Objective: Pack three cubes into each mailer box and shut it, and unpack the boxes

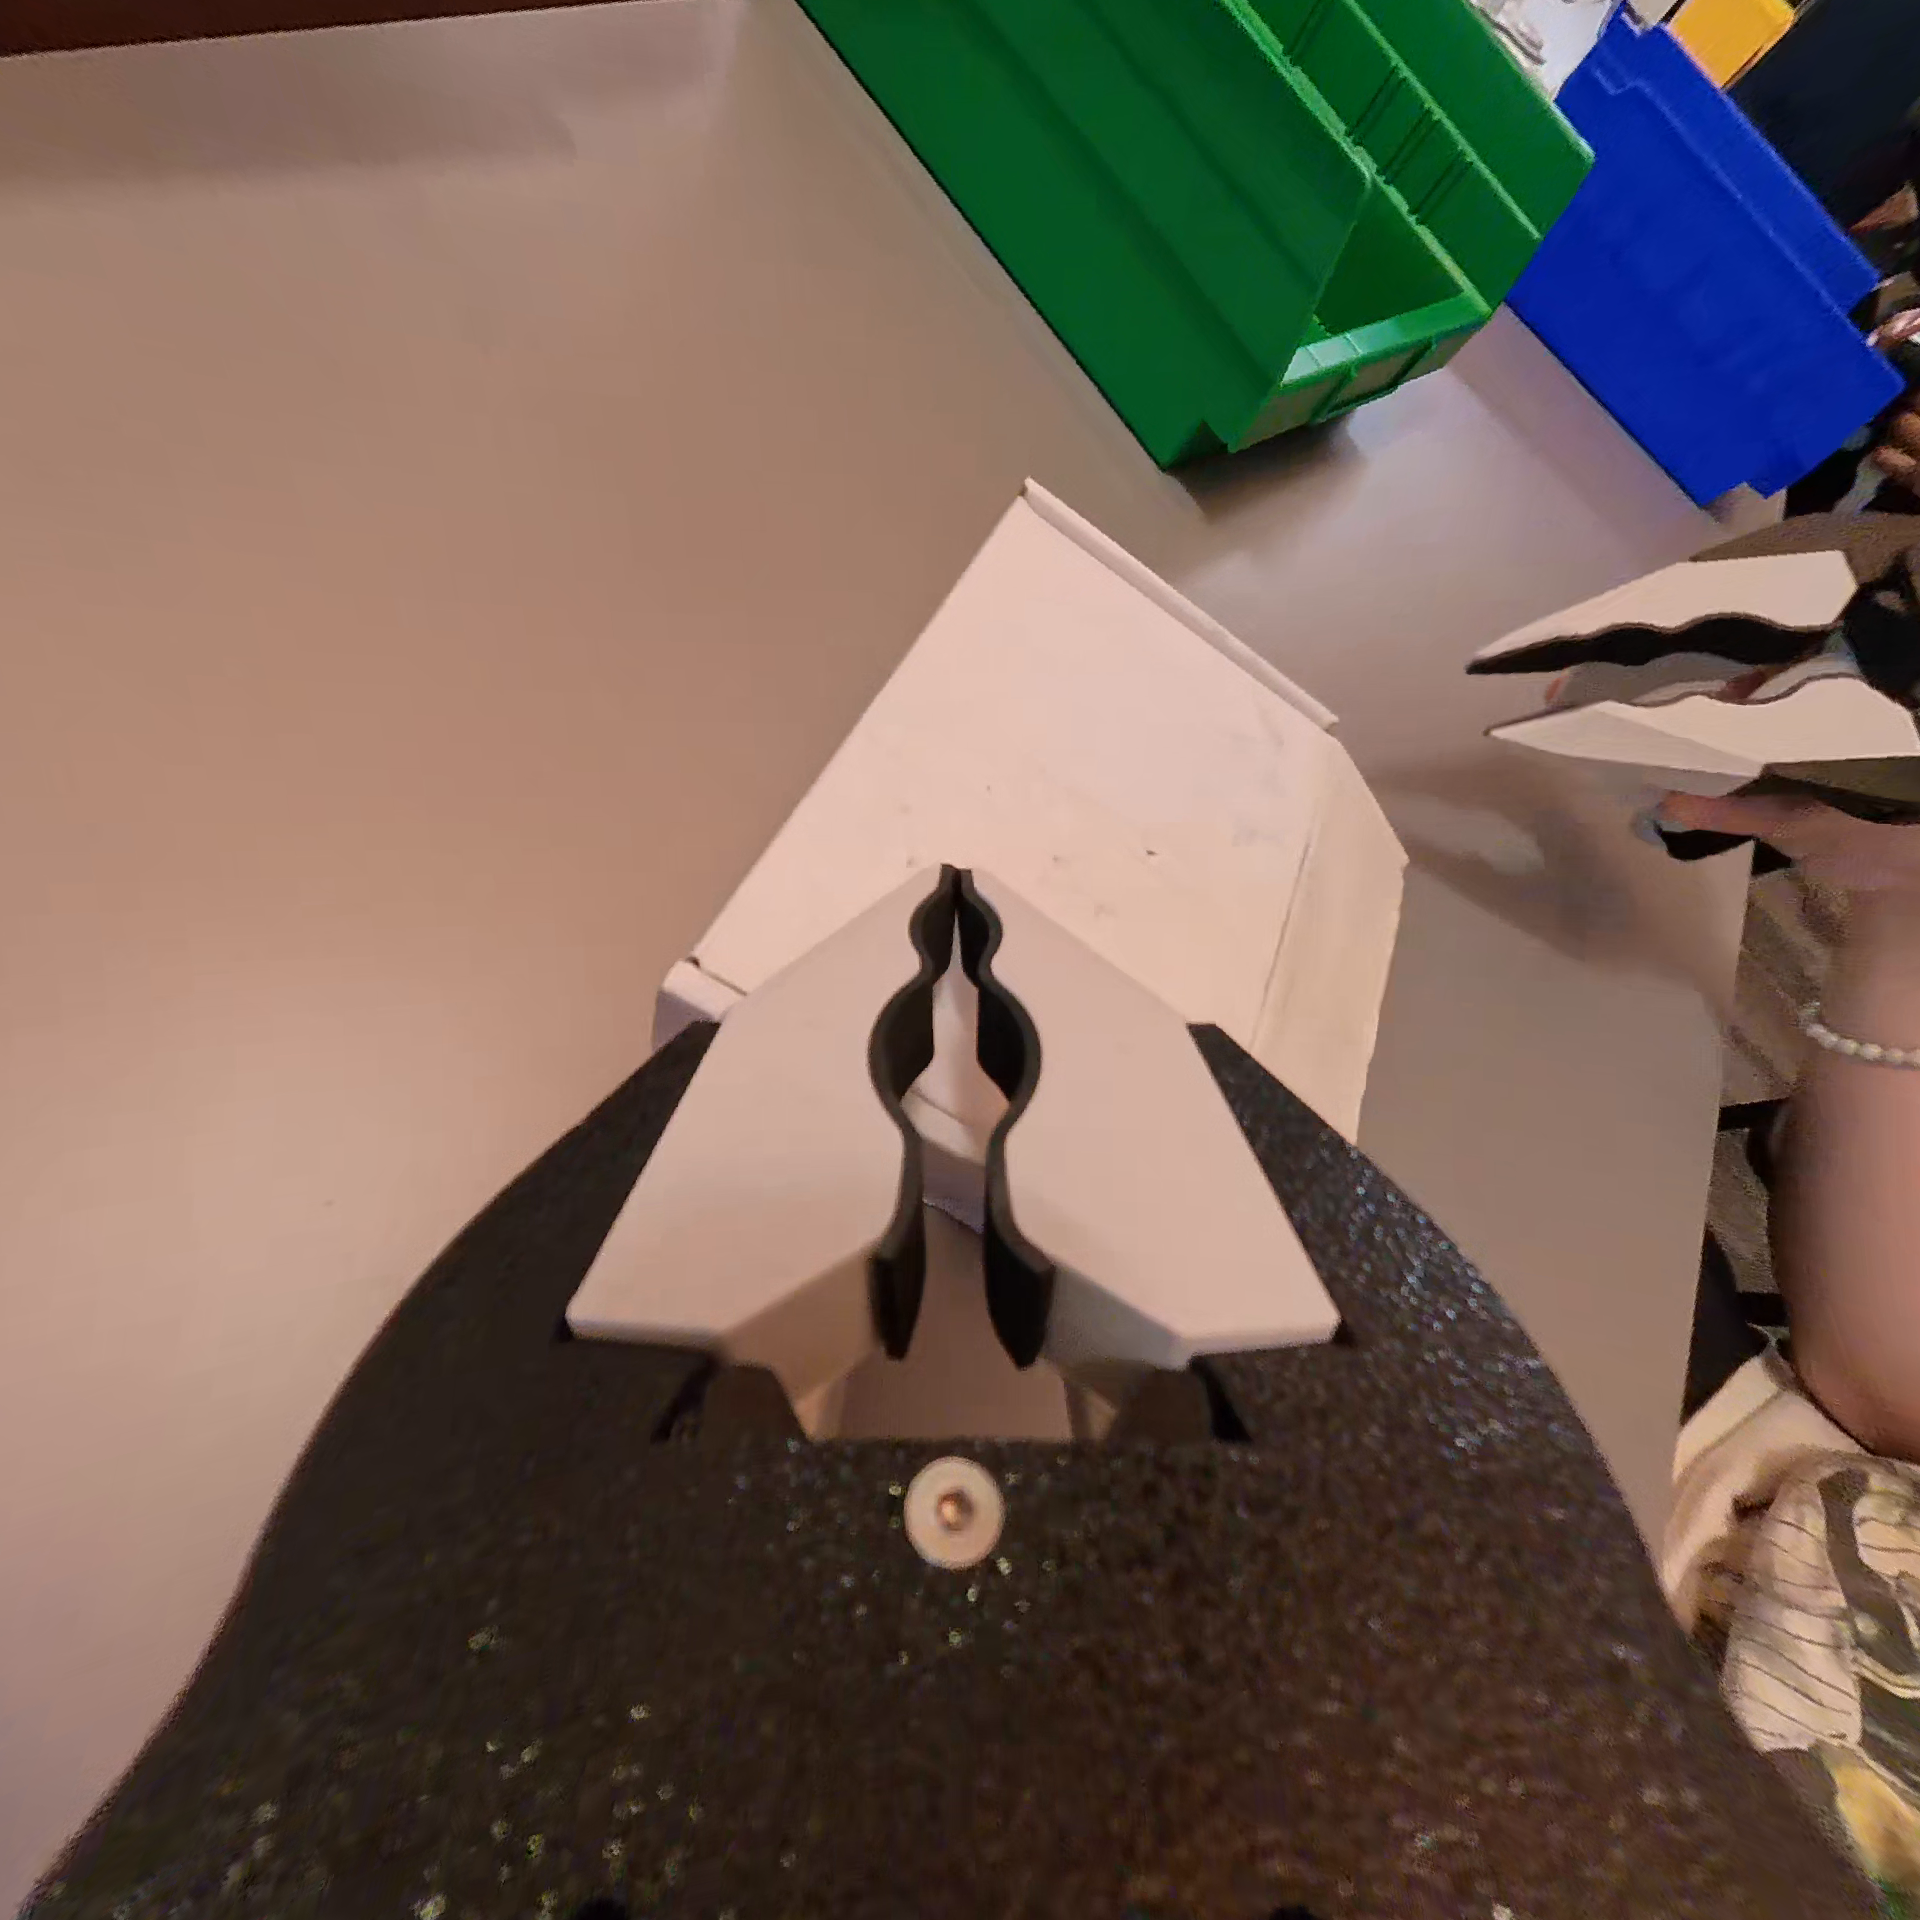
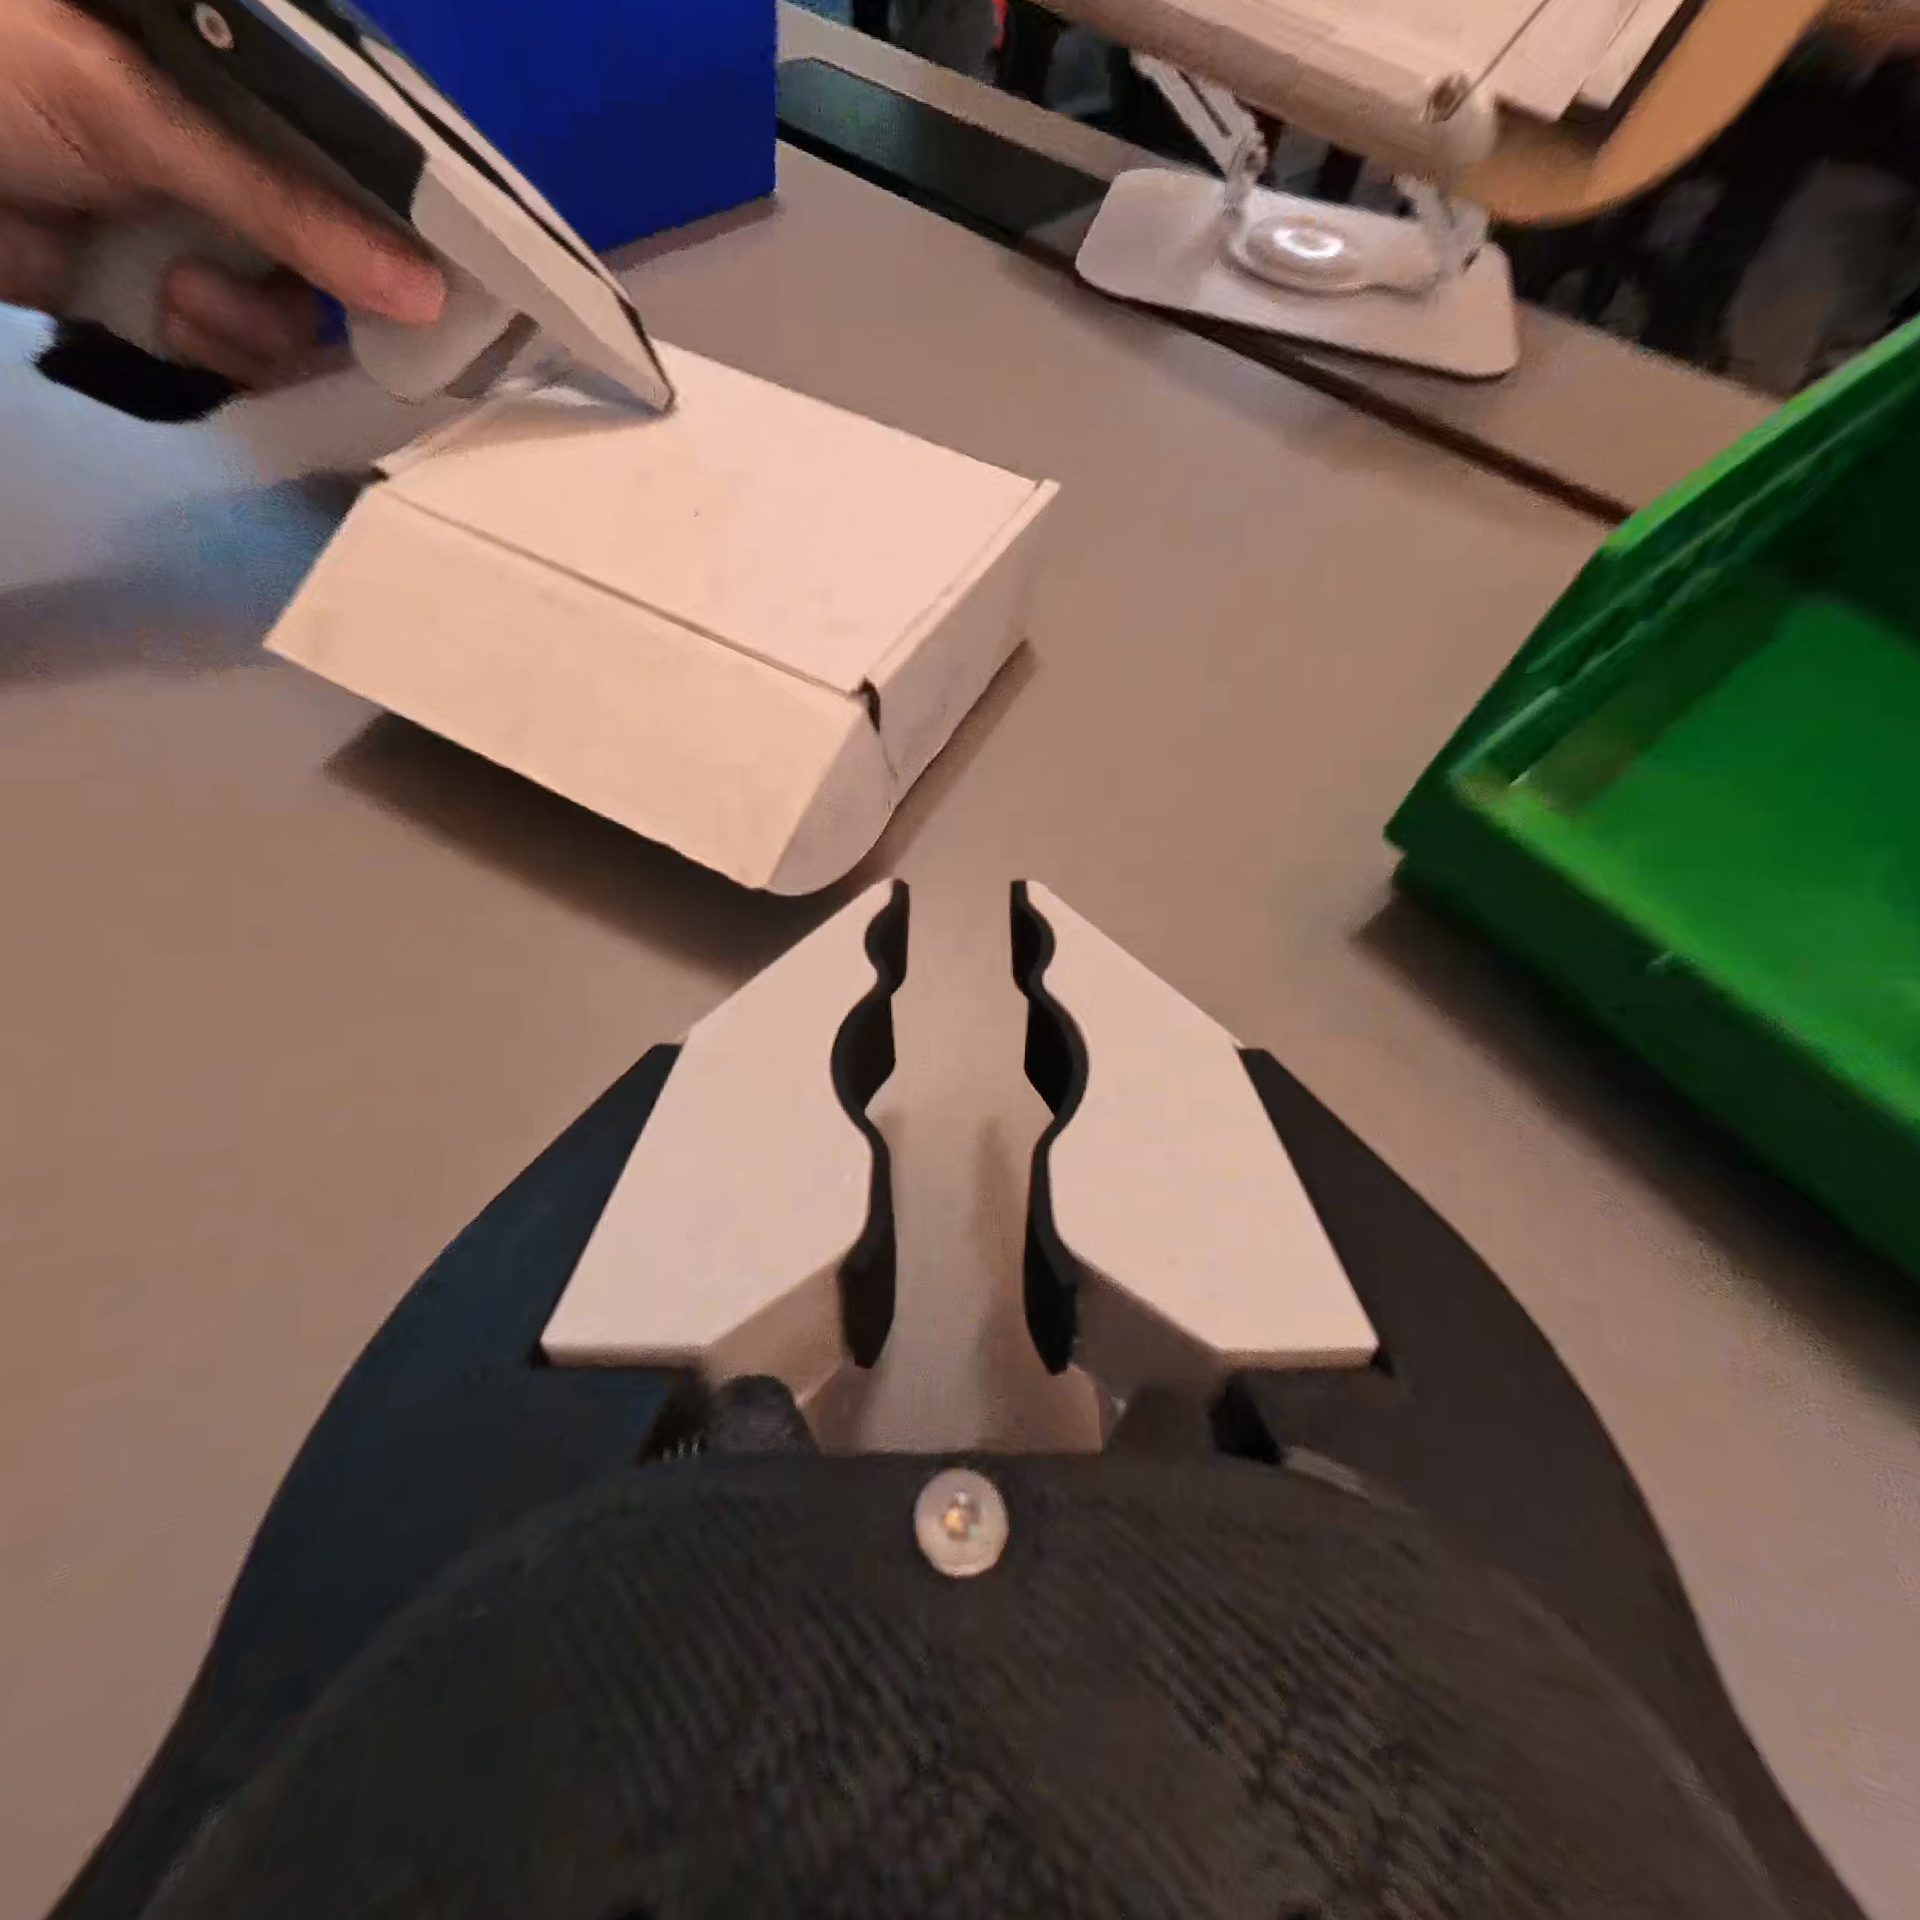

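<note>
While its tips meet, left claw (image 1: 954,878) presses closed mailer box (image 1: 1049,748) lid, gripping nothing; right claw (image 2: 958,888) slightly parted, empty, above surface (image 2: 208,1039). Box contents hidden.

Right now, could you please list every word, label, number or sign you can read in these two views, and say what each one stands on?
None can be read.
Mailer box: plain white card, only faint scuff marks.
Green bin and blue bin: no label showing.
Left gripper and right gripper: no markings.
Papers on the stand: too blurred to tell.
</note>
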Demonstrator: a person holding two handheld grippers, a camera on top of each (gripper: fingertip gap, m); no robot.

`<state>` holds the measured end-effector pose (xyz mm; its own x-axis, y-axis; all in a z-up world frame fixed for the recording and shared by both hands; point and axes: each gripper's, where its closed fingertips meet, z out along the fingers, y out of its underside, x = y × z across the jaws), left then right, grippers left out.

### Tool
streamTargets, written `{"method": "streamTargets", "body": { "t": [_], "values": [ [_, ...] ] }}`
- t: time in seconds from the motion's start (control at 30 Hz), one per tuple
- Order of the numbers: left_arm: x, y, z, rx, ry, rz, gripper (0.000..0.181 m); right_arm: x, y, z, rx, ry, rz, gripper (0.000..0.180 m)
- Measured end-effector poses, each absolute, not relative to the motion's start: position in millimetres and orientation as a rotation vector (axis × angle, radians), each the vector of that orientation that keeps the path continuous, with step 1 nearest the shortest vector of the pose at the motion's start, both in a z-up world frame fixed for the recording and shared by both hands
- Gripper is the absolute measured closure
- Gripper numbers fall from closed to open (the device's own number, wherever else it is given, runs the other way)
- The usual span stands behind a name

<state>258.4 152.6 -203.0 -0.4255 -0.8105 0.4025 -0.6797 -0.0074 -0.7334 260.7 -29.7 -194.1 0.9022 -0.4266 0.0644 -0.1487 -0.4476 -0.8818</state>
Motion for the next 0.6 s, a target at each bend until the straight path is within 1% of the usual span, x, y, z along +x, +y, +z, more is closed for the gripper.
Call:
{"method": "streamTargets", "body": {
  "t": [0.13,0.2,0.23,0.27,0.33,0.4,0.53,0.57,0.6],
  "values": [
    [261,153,-203,-1.594,2.111,-1.378,0.181,238,-11,-208,-2.025,0.356,-0.13,0.149],
    [261,153,-203,-1.603,2.115,-1.366,0.181,233,1,-212,-2.033,0.346,-0.095,0.145],
    [261,153,-203,-1.605,2.115,-1.357,0.181,228,6,-213,-2.042,0.338,-0.07,0.136],
    [261,153,-203,-1.601,2.114,-1.346,0.181,220,11,-214,-2.059,0.283,-0.065,0.13],
    [261,153,-204,-1.587,2.116,-1.326,0.181,226,9,-224,-2.135,0.176,-0.273,0.129],
    [261,153,-204,-1.584,2.117,-1.319,0.181,235,7,-233,-2.194,0.064,-0.5,0.132],
    [262,153,-204,-1.582,2.12,-1.311,0.181,231,24,-234,-2.135,-0.144,-0.716,0.137],
    [262,153,-204,-1.58,2.118,-1.309,0.181,236,24,-234,-2.143,-0.145,-0.803,0.144],
    [262,153,-204,-1.579,2.114,-1.31,0.181,241,23,-235,-2.161,-0.147,-0.876,0.156]
  ]
}}
